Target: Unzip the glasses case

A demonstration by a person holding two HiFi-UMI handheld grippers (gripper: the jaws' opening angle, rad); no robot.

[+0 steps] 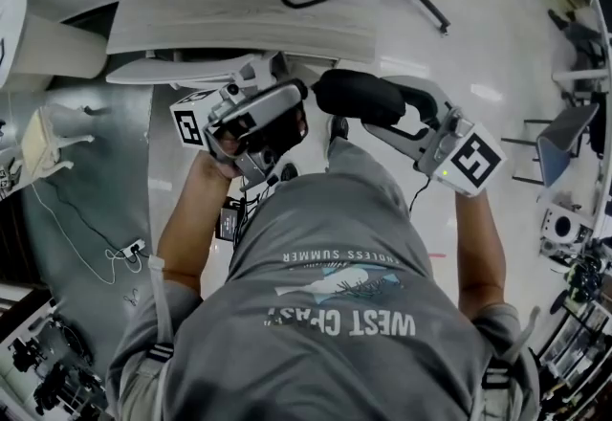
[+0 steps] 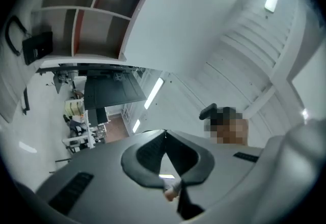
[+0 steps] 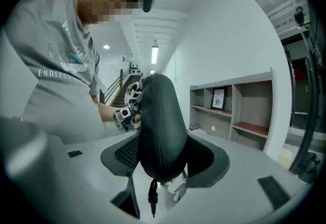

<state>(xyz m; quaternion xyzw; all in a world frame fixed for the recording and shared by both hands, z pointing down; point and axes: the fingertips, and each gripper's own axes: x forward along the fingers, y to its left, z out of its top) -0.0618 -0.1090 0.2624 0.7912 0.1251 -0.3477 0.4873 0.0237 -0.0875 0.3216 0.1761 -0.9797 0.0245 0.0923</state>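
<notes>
Grey shirt (image 1: pixel 325 247) of the person fills the lower head view. Counted: one black glasses case (image 3: pixel 159 126), one zip pull (image 3: pixel 152 200), two grippers. Right gripper (image 3: pixel 164 159) clamps the case between wide-set jaws, held in the air, with the pull dangling at its near end. Left gripper (image 2: pixel 164 132) has its jaws pressed together with nothing visible between them, and sits just beside the case. One desk (image 1: pixel 239 17) lies beyond the grippers. One shelf unit (image 3: pixel 239 111) stands against the wall.

- Head view: above the person (image 1: pixel 335 314), facing steeply down, floor (image 1: pixel 478 55) well below.
- Left gripper view: close behind its jaws, tilted up toward the ceiling (image 2: pixel 229 29).
- Right gripper view: close behind its jaws, roughly level, facing the person.
- Shared: glasses case (image 1: pixel 361 96), head and right gripper views; shelf unit (image 2: pixel 76 29), both gripper views.
</notes>
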